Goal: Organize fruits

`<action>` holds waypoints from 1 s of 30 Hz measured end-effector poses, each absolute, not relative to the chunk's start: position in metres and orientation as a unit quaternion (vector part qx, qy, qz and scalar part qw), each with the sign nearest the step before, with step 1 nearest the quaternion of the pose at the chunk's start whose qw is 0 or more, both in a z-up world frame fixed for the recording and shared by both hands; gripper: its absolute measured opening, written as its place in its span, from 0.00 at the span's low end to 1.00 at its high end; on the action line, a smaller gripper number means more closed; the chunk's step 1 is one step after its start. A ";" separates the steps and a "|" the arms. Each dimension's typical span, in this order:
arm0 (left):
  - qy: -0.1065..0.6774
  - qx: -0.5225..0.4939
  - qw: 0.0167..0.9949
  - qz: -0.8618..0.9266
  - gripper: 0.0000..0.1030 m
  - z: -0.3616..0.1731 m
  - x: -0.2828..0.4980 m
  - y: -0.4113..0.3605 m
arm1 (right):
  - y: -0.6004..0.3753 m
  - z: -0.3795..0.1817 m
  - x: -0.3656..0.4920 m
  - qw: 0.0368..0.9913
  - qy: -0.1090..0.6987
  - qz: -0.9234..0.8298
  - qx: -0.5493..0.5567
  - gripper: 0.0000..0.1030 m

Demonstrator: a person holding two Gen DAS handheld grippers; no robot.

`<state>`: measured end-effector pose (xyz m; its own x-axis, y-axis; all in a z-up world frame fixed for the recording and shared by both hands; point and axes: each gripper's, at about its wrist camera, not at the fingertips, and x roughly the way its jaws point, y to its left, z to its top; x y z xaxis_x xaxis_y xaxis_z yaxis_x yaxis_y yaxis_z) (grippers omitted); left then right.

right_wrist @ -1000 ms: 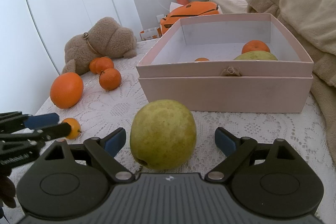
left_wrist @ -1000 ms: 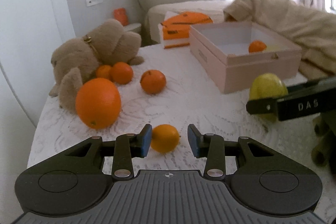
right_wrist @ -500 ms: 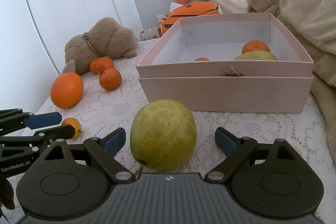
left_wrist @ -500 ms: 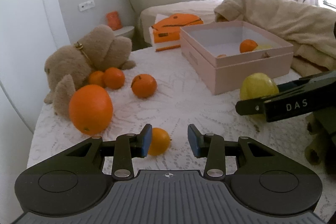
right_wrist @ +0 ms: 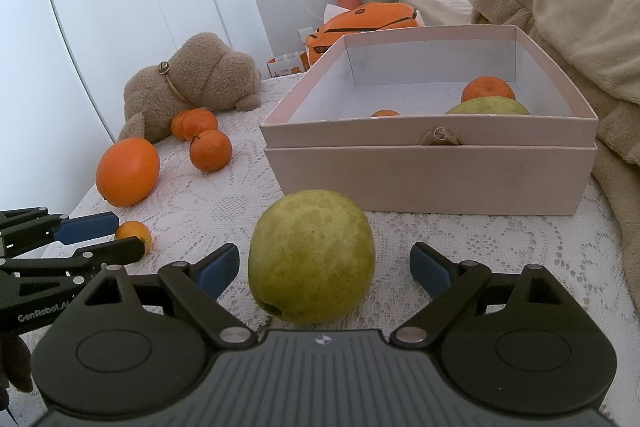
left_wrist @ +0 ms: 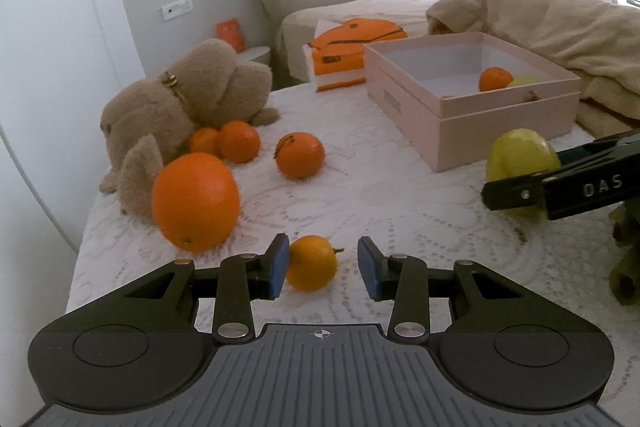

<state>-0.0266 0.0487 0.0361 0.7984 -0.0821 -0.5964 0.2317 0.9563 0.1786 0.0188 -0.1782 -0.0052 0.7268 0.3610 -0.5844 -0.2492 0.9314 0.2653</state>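
I count three fruits in the pink box (right_wrist: pixel 428 171) at the bed's far right. My right tongs (right_wrist: pixel 324 267) gape wide around the green pear (right_wrist: pixel 312 255); left tongs (left_wrist: pixel 322 263) straddle the small orange (left_wrist: pixel 311 263) near the front edge, not gripping. Four oranges wait by the left edge.

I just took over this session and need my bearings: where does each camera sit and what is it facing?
Left wrist: on the left gripper, looking down its open fingers at a small orange between them; the right gripper's finger shows.
Right wrist: on the right gripper, open around a green fruit, facing the pink box; the left gripper intrudes at left.
Shared: box, plush toy, large orange.
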 end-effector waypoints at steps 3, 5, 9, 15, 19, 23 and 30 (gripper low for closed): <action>0.314 0.111 0.940 -0.073 0.42 0.034 -0.024 0.059 | -0.178 -0.005 0.019 0.925 0.331 0.165 0.084 0.90; 0.320 0.095 0.940 -0.066 0.42 0.032 -0.022 0.066 | -0.178 -0.005 0.019 0.925 0.331 0.165 0.084 0.90; 0.325 0.069 0.942 -0.048 0.42 0.031 -0.021 0.081 | -0.178 -0.005 0.019 0.925 0.331 0.165 0.085 0.91; 0.318 0.067 0.945 -0.041 0.42 0.034 -0.023 0.087 | -0.178 -0.005 0.019 0.925 0.331 0.164 0.085 0.91; 0.324 0.063 0.943 -0.045 0.41 0.031 -0.019 0.084 | -0.178 -0.005 0.019 0.925 0.331 0.164 0.085 0.91; 0.336 0.037 0.940 -0.038 0.37 0.026 -0.011 0.085 | -0.177 -0.005 0.019 0.925 0.331 0.164 0.085 0.92; 0.338 -0.015 0.940 -0.051 0.36 0.026 -0.006 0.087 | -0.178 -0.005 0.018 0.925 0.332 0.167 0.084 0.93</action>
<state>-0.0064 0.0868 0.0261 0.7658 -0.1055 -0.6344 0.0858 0.9944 -0.0617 0.0177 -0.1779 -0.0049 0.7243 0.3644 -0.5854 -0.2529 0.9302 0.2661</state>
